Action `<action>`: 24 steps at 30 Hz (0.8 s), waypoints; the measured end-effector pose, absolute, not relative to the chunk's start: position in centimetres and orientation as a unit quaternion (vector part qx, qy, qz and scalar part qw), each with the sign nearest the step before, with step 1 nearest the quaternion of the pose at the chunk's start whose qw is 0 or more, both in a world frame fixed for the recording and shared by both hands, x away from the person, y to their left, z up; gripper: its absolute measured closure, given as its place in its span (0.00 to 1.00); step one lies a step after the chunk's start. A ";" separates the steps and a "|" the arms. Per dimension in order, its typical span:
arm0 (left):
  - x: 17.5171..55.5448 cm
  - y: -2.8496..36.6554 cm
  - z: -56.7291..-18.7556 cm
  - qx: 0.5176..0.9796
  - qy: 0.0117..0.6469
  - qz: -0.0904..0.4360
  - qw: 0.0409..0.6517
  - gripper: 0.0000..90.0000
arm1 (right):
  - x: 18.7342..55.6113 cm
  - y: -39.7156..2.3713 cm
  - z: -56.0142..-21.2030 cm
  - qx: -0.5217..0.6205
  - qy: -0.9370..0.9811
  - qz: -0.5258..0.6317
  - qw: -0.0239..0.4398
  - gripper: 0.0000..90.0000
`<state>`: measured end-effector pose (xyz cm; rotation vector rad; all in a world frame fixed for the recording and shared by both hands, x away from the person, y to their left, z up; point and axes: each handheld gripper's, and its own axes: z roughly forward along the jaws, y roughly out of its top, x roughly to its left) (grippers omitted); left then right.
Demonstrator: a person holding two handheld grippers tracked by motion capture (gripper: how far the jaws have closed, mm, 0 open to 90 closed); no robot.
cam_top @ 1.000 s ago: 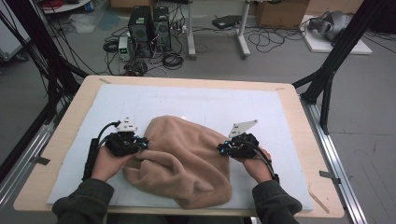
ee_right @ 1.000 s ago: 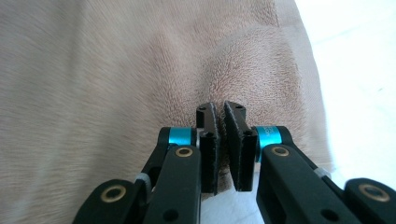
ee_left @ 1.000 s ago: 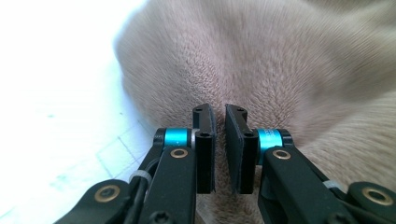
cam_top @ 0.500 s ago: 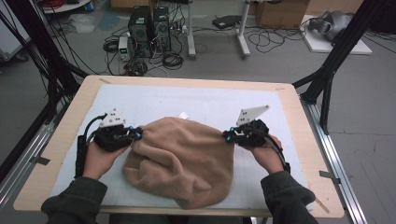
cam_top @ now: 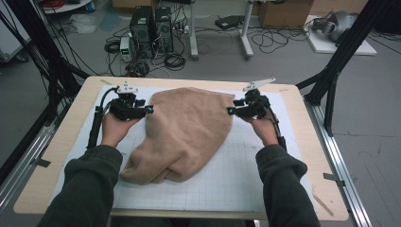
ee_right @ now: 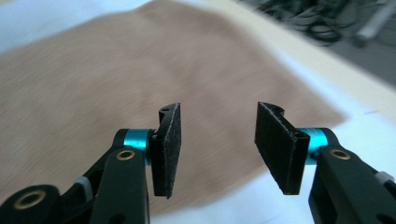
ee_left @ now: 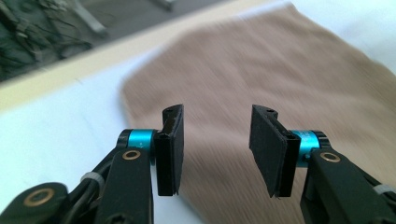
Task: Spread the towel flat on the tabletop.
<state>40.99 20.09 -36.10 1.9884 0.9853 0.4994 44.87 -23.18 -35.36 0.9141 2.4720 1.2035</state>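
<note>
Even soft light, gripper views motion-blurred

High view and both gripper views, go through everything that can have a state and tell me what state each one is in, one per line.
Tan cloth: lying on the white mat, far part spread flat, near end bunched and folded.
Left tongs: open, nothing between the jaws, at the cloth's left edge.
Right tongs: open, nothing between the jaws, at the cloth's right edge.
White mat: flat on the table.

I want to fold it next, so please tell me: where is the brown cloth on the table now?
In the high view the brown cloth lies spread on the white mat, between the left gripper and right gripper, reaching toward the far edge.
</note>
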 end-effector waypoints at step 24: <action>28.9 21.5 -44.2 0.842 0.327 0.096 0.419 0.74 | 33.0 -14.6 -44.4 0.183 0.896 0.402 0.041 0.58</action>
